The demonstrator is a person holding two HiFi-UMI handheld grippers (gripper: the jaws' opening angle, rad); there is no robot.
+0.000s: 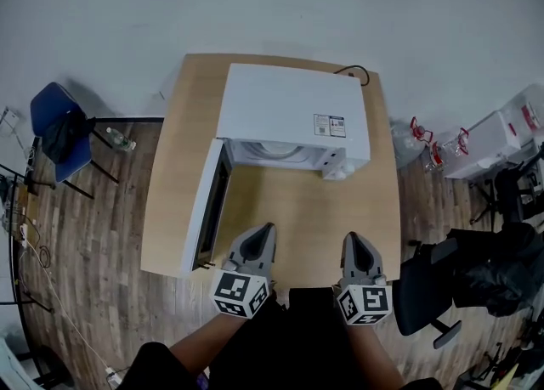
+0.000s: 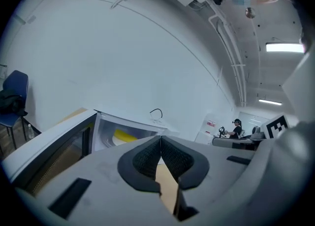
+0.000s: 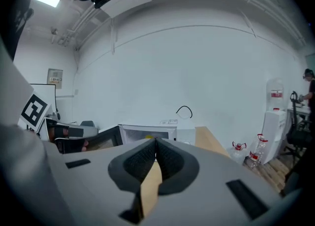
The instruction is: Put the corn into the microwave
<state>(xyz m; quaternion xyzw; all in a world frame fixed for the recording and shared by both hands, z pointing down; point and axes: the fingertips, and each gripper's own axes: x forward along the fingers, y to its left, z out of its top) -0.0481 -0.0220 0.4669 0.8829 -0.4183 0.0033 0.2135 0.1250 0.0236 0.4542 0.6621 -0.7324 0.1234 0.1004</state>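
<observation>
A white microwave (image 1: 289,108) stands at the back of a wooden table (image 1: 357,210), its door (image 1: 206,206) swung open to the left. Inside it, the left gripper view shows a yellow corn (image 2: 129,135) lying on the turntable; the same corn (image 3: 146,137) peeks yellow in the right gripper view. My left gripper (image 1: 270,228) hovers near the table's front edge, right of the door, jaws shut with nothing between them. My right gripper (image 1: 350,236) hangs beside it at the front, jaws also shut and empty. Both point towards the microwave.
A blue chair (image 1: 58,132) with a bottle (image 1: 120,139) beside it stands at the left. Water jugs (image 1: 423,143) and white boxes (image 1: 497,138) sit at the right, with a black office chair (image 1: 455,282) near the table's front right corner. A black cable (image 1: 357,71) lies behind the microwave.
</observation>
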